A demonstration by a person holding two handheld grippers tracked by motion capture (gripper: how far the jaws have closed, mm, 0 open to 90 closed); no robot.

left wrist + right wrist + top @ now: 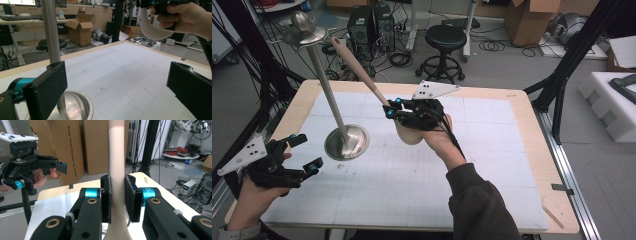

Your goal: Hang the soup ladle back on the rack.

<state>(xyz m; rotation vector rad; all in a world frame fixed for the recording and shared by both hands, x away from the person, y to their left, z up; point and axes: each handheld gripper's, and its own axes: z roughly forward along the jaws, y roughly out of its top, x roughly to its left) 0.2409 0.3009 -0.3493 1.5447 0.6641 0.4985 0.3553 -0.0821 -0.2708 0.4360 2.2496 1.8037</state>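
Note:
A long beige ladle [362, 75] slants up and to the left above the table, its bowl [412, 134] hanging low under the hand. My right gripper [392, 108] is shut on its handle just above the bowl. In the right gripper view both pads of that gripper [117, 192] press on the pale handle [116, 150]. A steel stand [328, 92] with a round dished base [346, 143] rises left of it. My left gripper [308, 152] is open near the table's left edge, beside the base. Its jaws [115, 87] hold nothing, and the steel pole [51, 32] stands just behind its left jaw.
A white gridded mat [422, 170] covers the wooden table. Behind the table stand a black stool [444, 42], computer towers [372, 22] and cardboard boxes [527, 20]. A black frame post [562, 70] and white foam blocks [612, 100] are at the right.

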